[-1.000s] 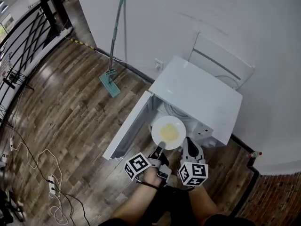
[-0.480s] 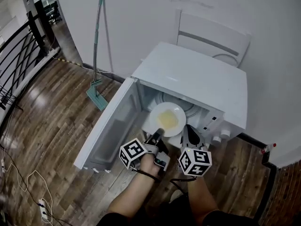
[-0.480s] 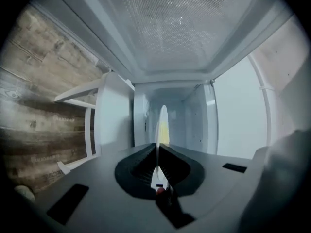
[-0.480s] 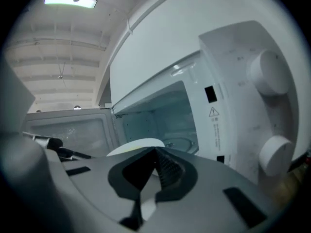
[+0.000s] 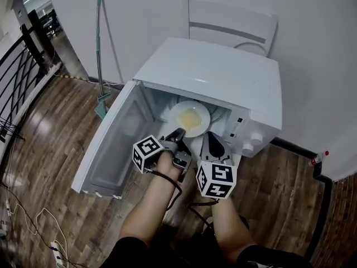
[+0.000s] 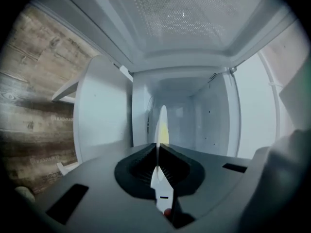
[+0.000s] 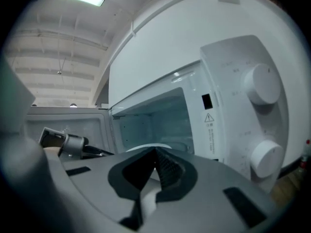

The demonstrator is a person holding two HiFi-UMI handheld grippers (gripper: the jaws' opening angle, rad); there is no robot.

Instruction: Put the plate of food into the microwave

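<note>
The left gripper [image 6: 158, 148] is clenched on the near rim of the plate [image 5: 202, 111], which reaches ahead of it into the open mouth of the microwave [image 5: 217, 77], yellow food [image 5: 189, 118] on top. Just to its right, the right gripper [image 7: 155, 152] is closed on nothing. The door [image 5: 114, 144] stands wide open at the left gripper's left.

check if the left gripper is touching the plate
Touching. In the left gripper view, the left gripper clamps the edge-on plate by its rim.
</note>
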